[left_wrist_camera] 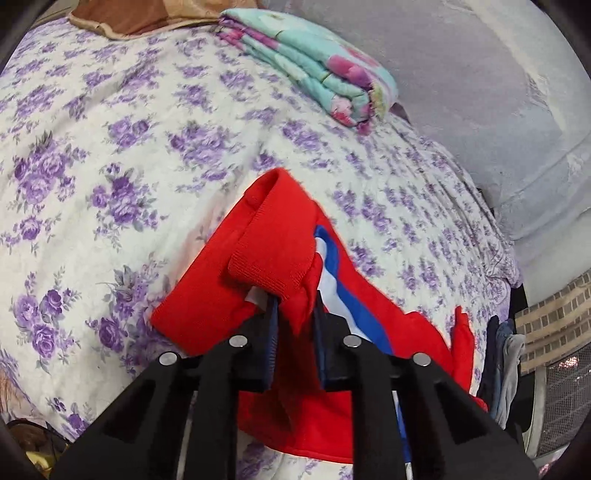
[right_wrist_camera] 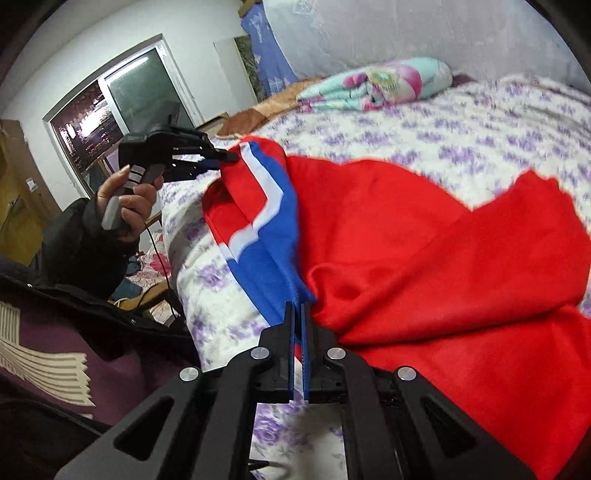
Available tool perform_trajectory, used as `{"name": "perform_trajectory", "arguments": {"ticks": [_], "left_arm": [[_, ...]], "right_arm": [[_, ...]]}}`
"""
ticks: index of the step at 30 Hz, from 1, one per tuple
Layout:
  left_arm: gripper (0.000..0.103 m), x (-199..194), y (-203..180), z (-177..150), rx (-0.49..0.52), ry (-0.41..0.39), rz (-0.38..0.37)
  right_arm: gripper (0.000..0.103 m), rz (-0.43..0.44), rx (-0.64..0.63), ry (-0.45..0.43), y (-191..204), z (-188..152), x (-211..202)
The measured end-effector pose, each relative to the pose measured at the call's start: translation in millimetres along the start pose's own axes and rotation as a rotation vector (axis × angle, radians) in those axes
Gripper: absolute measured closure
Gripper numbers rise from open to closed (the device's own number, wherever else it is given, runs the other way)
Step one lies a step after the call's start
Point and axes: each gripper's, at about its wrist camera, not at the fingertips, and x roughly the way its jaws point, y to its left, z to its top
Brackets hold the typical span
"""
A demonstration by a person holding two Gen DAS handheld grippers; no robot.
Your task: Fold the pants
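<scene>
Red pants (right_wrist_camera: 424, 236) with a blue and white side stripe lie spread over the near part of the bed (right_wrist_camera: 480, 122), which wears a white cover printed with purple flowers. One end of the pants is lifted off the cover by the left claw (left_wrist_camera: 293, 302): its jaws are clamped on a bunched fold of red cloth just below a ribbed cuff, and the stripe runs down beside its right finger. From the right wrist view the same claw shows at the far left edge of the bed, pinching the striped end, with the person's left hand (right_wrist_camera: 129, 199) wrapped round its handle and a dark sleeve below it.

The right claw (right_wrist_camera: 298, 314) is closed on the blue stripe at the near edge of the pants, its jaws almost meeting with the thin cloth between them (only the edge of the fabric is caught). Most of the red cloth spreads away to the right of this claw, rumpled, with a broad fold running across it.

Farther back on the bed, well apart from the pants, lies a folded quilt (left_wrist_camera: 314, 70) in pale turquoise with pink flowers. Beside it, at the head of the bed, is a brown and tan cloth (left_wrist_camera: 122, 18). A pale wall (left_wrist_camera: 461, 74) runs along the far side of the bed, and the right wrist view shows a window (right_wrist_camera: 122, 107) behind the left hand.
</scene>
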Motion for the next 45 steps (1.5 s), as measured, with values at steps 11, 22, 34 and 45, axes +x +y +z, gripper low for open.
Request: {"name": "perform_trajectory", "arguments": {"ticks": [11, 22, 34, 45], "left_arm": [[0.088, -15.3, 3.1, -13.3, 0.009, 0.009, 0.048], [0.088, 8.8, 17.1, -32.2, 0.058, 0.034, 0.074], [0.089, -24.9, -0.9, -19.8, 0.145, -0.004, 0.024], [0.088, -3.2, 22.7, -49.8, 0.186, 0.083, 0.085]], "right_arm": [[0.1, 0.015, -0.065, 0.0, 0.4, 19.4, -11.9], [0.1, -0.031, -0.032, 0.037, -9.8, 0.4, 4.2], [0.1, -0.035, 0.024, -0.045, -7.2, 7.6, -7.0], [0.099, -0.06, 0.015, 0.014, -7.7, -5.5, -6.8]]}}
